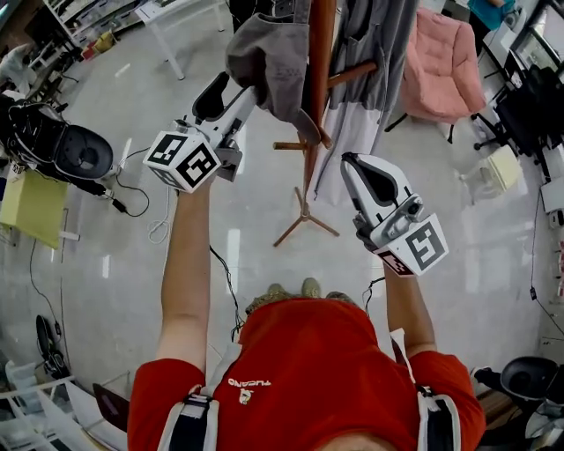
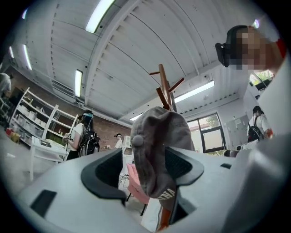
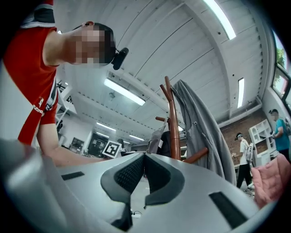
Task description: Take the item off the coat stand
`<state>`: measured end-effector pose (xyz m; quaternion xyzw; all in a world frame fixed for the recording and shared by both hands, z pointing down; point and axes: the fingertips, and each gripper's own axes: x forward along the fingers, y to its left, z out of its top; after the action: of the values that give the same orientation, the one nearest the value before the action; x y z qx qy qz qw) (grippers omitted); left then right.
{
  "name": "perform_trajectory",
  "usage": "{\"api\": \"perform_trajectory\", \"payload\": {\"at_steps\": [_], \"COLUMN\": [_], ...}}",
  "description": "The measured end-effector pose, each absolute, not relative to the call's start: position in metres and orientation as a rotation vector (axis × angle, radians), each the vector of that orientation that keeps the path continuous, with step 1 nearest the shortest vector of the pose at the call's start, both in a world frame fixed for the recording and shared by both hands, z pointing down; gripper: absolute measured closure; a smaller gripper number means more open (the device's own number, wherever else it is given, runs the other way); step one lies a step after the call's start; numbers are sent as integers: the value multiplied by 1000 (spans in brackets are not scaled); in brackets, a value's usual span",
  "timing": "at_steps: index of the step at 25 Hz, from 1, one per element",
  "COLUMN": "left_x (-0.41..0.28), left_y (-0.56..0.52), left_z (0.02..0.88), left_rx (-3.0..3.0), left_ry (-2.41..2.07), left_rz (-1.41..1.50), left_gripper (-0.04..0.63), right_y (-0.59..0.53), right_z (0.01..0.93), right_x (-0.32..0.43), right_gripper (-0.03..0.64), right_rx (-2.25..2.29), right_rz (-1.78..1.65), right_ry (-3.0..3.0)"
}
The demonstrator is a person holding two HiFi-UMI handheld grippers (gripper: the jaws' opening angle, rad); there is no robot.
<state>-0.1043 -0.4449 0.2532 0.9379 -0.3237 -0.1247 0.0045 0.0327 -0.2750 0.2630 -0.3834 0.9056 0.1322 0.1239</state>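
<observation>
A grey cap (image 1: 269, 55) hangs on a peg of the brown wooden coat stand (image 1: 319, 53), beside a grey garment (image 1: 374, 53) on the same stand. My left gripper (image 1: 233, 93) is raised to the cap and stands open. In the left gripper view the cap (image 2: 159, 145) sits between the jaws, resting against the right pad (image 2: 182, 166) and clear of the left one. My right gripper (image 1: 351, 164) is lower, to the right of the pole, shut with nothing in it. In the right gripper view the stand (image 3: 173, 123) and garment (image 3: 200, 127) are just ahead.
The stand's legs (image 1: 304, 220) spread on a glossy grey floor. A pink chair (image 1: 441, 62) stands at the back right, a white table (image 1: 176, 18) at the back left. Black equipment (image 1: 62, 145) and cables (image 1: 159, 225) lie at the left. People (image 2: 84, 134) stand by shelves.
</observation>
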Motion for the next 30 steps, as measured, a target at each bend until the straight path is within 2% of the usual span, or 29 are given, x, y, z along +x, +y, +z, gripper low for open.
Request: {"api": "perform_trajectory", "payload": {"at_steps": [5, 8, 10, 30], "left_x": [-86, -82, -81, -159], "left_y": [-467, -467, -468, -438], "left_z": [247, 241, 238, 138], "left_rx": [2986, 2990, 2969, 2848], "left_ry": [-793, -688, -669, -1033], "left_rz": [-441, -520, -558, -758], "left_gripper": [321, 509, 560, 569], "right_y": [-282, -284, -286, -283], "right_z": [264, 268, 269, 257], "right_x": [37, 42, 44, 19], "right_gripper": [593, 592, 593, 592], "right_rx": [-1235, -1294, -1321, -1212], "right_rz": [397, 392, 393, 416], "right_ry": [2620, 2610, 2602, 2597]}}
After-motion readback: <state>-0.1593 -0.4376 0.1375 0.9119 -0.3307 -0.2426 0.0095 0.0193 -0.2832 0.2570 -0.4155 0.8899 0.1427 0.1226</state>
